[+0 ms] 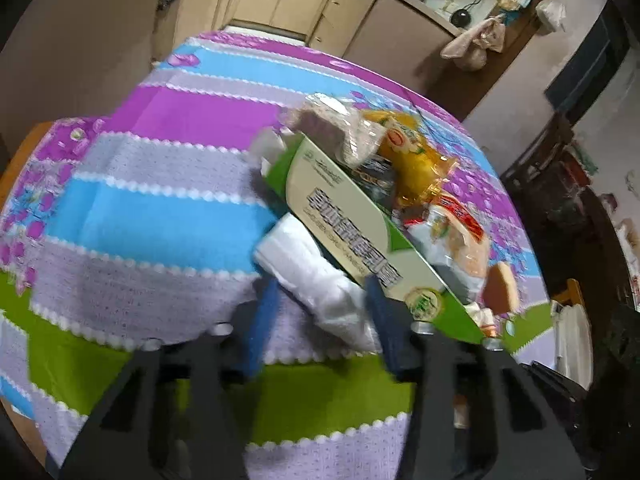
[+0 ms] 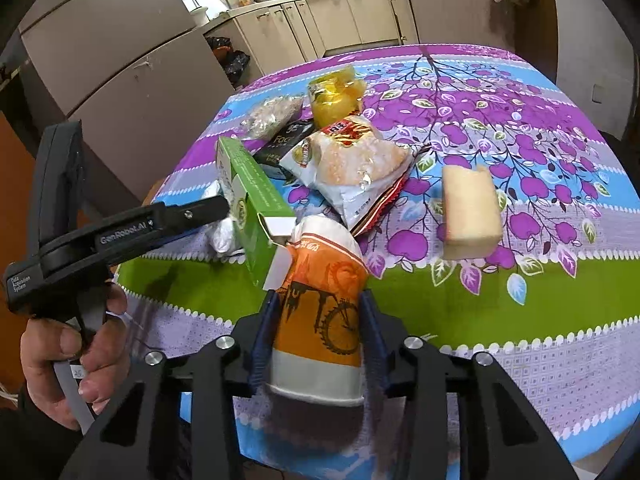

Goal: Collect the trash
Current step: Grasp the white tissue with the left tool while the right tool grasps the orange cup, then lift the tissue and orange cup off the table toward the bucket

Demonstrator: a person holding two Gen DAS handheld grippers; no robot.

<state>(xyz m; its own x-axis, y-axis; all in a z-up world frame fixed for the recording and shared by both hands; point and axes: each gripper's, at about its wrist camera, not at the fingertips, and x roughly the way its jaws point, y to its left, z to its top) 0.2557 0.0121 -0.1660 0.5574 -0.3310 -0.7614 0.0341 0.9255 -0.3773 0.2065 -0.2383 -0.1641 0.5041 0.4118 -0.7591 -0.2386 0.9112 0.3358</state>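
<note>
My left gripper (image 1: 320, 300) is open around a crumpled white tissue (image 1: 316, 276) that lies against a green and white carton (image 1: 352, 232). My right gripper (image 2: 318, 316) is shut on an orange and white paper cup (image 2: 320, 308), held above the table's near edge. The left gripper also shows in the right wrist view (image 2: 216, 210), beside the green carton (image 2: 252, 200). Behind the carton lie a bread bag (image 2: 352, 160), a yellow wrapper (image 2: 336, 96), a black packet (image 2: 284, 142) and a clear bag of crumbs (image 2: 268, 116).
A pale yellow sponge block (image 2: 472, 208) lies to the right on the striped floral tablecloth (image 2: 520, 312). The round table's edge (image 2: 136, 280) is near on the left. Kitchen cabinets (image 2: 320, 16) stand behind. A wooden chair (image 1: 576, 296) is at the right.
</note>
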